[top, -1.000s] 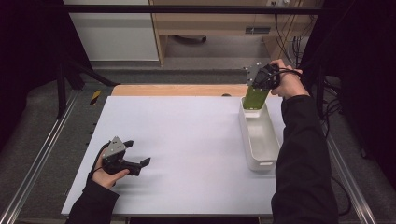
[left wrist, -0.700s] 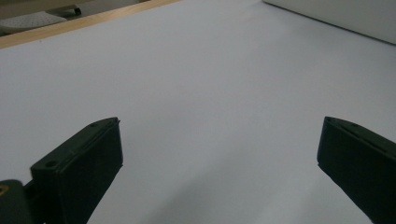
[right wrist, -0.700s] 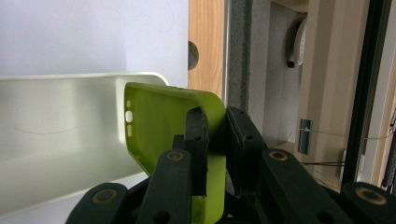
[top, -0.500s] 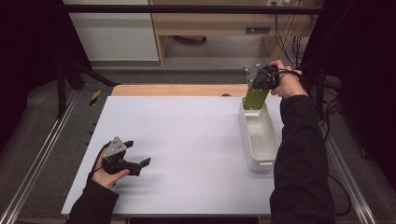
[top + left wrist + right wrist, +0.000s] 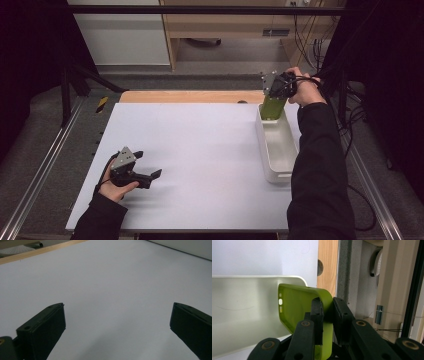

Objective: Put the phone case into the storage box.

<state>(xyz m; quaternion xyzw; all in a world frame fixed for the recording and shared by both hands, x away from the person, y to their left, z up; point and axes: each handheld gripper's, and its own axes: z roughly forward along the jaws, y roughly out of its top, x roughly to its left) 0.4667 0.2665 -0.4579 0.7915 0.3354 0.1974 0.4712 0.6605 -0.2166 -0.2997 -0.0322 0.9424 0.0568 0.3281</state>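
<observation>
A lime-green phone case (image 5: 272, 107) hangs upright over the far end of a white oblong tray (image 5: 278, 165) at the table's right. My right gripper (image 5: 274, 96) is shut on the case's upper edge. The right gripper view has both black jaws pinching the wall of the green phone case (image 5: 297, 307), one inside and one outside, with the tray's (image 5: 242, 307) inner wall right behind it. My left gripper (image 5: 152, 176) rests low on the white table near the front left, open, nothing between its fingers (image 5: 42, 327).
A white table top (image 5: 190, 150) covers the work area, with a wooden strip (image 5: 190, 96) along its far edge. Metal rails run down both sides. Cables hang behind the right hand. A cabinet stands beyond the table.
</observation>
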